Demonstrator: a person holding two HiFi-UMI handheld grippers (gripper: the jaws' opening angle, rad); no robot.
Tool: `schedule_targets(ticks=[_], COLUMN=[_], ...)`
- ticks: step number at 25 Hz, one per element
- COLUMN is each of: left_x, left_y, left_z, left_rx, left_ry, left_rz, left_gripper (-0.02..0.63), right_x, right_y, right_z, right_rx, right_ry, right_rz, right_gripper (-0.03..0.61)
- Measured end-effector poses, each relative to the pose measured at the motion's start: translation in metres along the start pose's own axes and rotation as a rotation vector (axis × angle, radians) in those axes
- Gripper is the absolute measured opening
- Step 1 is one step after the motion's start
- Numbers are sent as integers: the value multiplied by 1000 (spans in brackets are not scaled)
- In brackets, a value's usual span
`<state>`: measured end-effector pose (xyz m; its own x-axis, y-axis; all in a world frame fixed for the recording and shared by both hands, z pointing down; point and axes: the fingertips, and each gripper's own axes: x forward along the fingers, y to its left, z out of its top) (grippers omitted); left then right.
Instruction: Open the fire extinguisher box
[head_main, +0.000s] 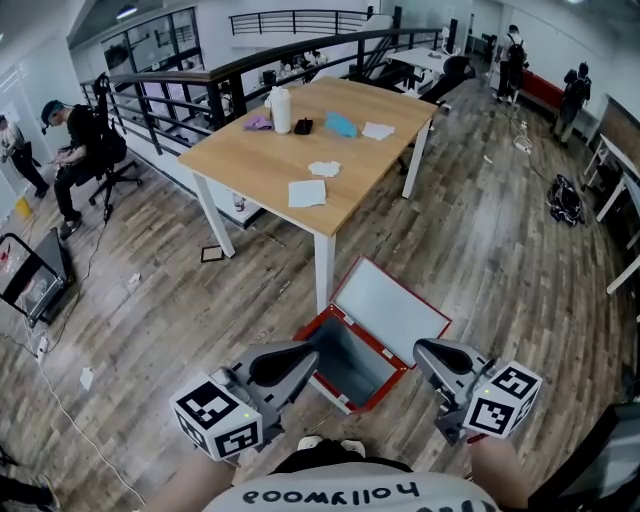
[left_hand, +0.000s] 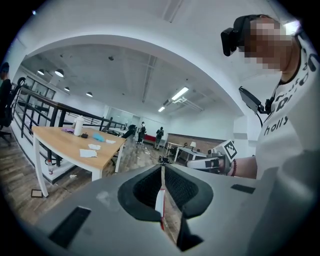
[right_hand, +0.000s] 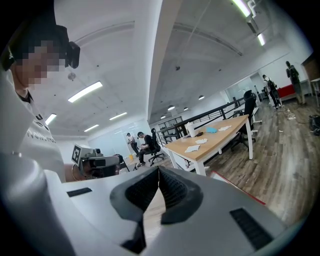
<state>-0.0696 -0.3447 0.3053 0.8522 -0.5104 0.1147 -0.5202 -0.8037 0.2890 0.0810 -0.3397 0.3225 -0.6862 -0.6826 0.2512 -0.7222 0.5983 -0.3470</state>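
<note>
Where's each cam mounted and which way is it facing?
Head view: head-mounted, looking steeply down at the open box on the floor, table beyond; shirt, left gripper and right gripper show.
Left gripper view: on the left gripper, along its shut fingers toward the table; right gripper and shirt show.
Right gripper view: on the right gripper, along its shut fingers; left gripper and shirt show.
Shared: the table, in all three.

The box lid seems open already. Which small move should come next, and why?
Probably just hold both tools away. The box lies on the floor with its lid swung fully back, and the left tool and right tool are shut and empty.
</note>
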Motion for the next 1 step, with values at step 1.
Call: schedule_targets(ticks=[1], left_x=[-1], left_y=[0], left_z=[-1], left_rx=[-1], left_ry=[0], left_rz=[-1], left_gripper=[26], right_x=[1], right_y=[1], right_z=[-1], right_rx=[0], right_ry=[2], right_rz=[3], right_gripper=[11])
